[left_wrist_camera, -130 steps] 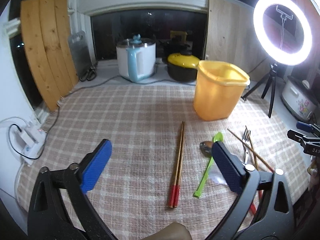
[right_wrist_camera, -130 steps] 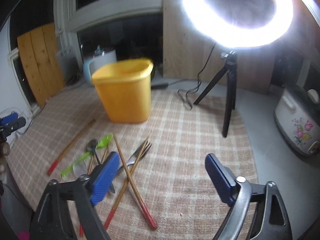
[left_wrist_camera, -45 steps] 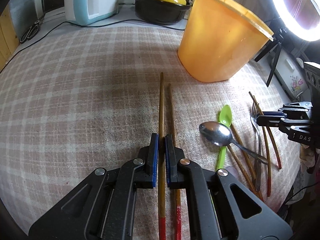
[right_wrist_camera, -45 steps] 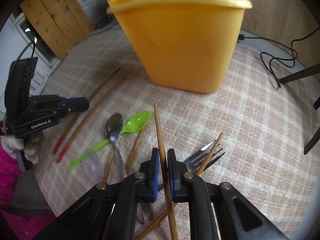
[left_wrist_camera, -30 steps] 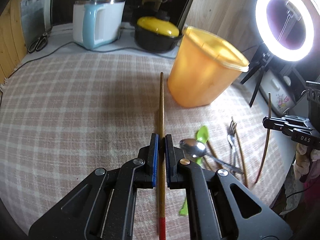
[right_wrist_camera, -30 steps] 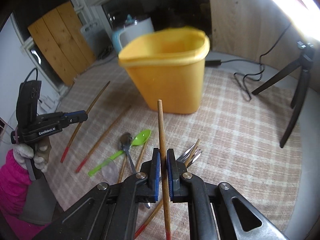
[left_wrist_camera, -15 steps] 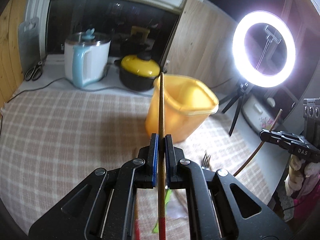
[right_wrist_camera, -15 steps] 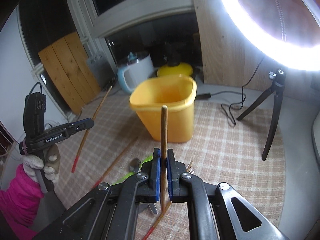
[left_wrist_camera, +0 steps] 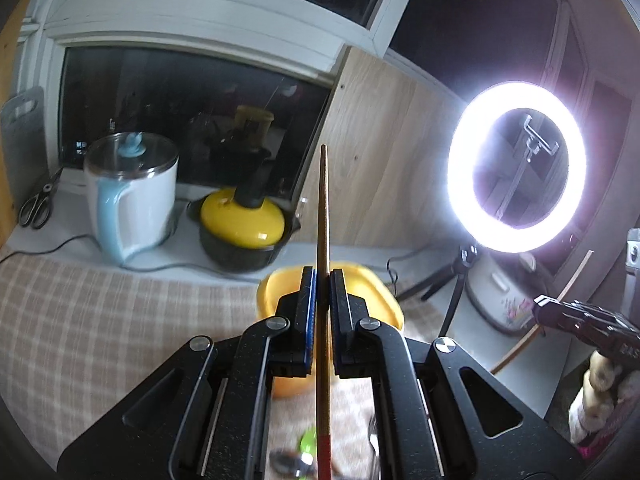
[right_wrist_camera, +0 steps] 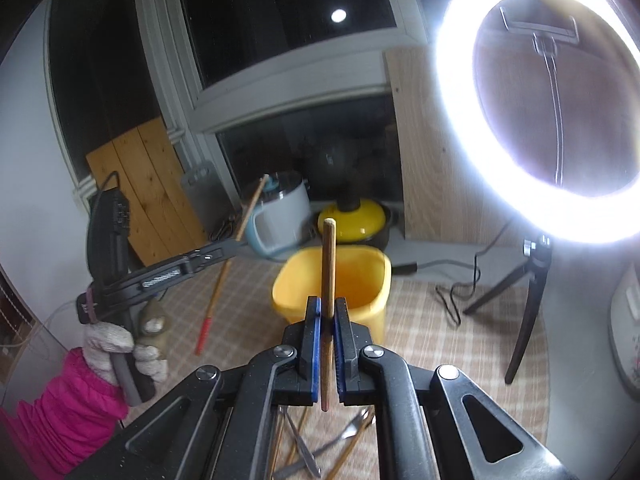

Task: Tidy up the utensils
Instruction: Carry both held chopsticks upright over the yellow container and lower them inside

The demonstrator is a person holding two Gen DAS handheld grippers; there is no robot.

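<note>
Barely begun, I'd say. Each hand has one chopstick up in the air and nothing looks to have gone into the bin (right_wrist_camera: 372, 280) yet; what shows of its inside is bare yellow.

On the person's left, the left tool (left_wrist_camera: 322, 316) is clamped on the left chopstick (left_wrist_camera: 322, 208), which stands nearly upright between the pads, plain tip high and red end hanging low. The yellow bin sits just beyond and below that tool. From the right wrist view the same stick shows slanting out of the tool, held by a gloved hand (right_wrist_camera: 120, 352) in a pink sleeve (right_wrist_camera: 60, 412).

The right tool (right_wrist_camera: 324, 344) is likewise clamped on the right chopstick (right_wrist_camera: 327, 272), gripped low on its length, with the bin mouth straight ahead and lower down.

Plenty is left. On the checked surface (right_wrist_camera: 420, 320), under the right tool, a fork (right_wrist_camera: 344, 436) and more chopsticks (right_wrist_camera: 288, 452) lie crossed in a loose heap, and under the left tool I can make out a green spoon (left_wrist_camera: 309, 442) and something shiny beside it, too blurred to name.

So my guess: two sticks are about to drop in, and the pile waits its turn.
</note>
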